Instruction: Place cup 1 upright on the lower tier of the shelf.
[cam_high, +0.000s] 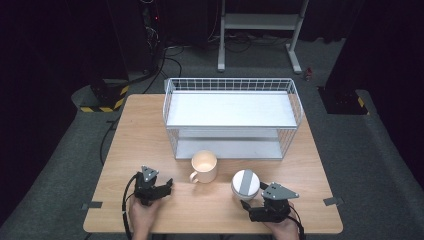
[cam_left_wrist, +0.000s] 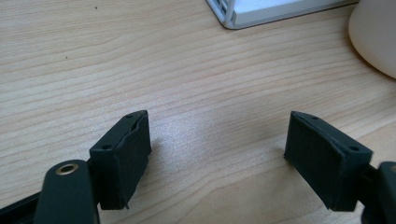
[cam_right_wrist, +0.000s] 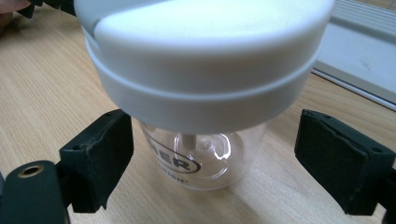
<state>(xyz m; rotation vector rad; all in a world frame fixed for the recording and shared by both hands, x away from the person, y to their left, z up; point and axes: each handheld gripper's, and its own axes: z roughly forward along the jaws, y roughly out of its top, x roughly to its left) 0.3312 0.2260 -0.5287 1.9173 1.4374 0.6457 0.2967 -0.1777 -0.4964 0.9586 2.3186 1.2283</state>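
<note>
My right gripper (cam_high: 248, 204) sits at the lower right of the high view, low over the wooden table (cam_high: 145, 135); its jaws are spread wide and grip nothing; in the right gripper view they stand either side of a clear jar with a broad white lid (cam_right_wrist: 201, 56), one pad at the lower left of the frame, the other at the lower right, each apart from the glass; the lid looms across the top of that frame, and dark lettering shows on the clear wall beneath it. In the high view the jar (cam_high: 245, 184) stands just above and left of that gripper, near the bottom centre of the table.

My left gripper (cam_high: 167, 187) rests at the lower left of the high view; its jaws are also wide apart and empty; in the left gripper view only bare wood lies between them. A cream mug (cam_high: 204, 167) stands between the two grippers and slightly above them, handle toward the lower left; its pale side shows at the upper right of the left gripper view (cam_left_wrist: 373, 37). Above the mug, a white wire rack with two shelves (cam_high: 232, 117) fills the upper middle of the table.
</note>
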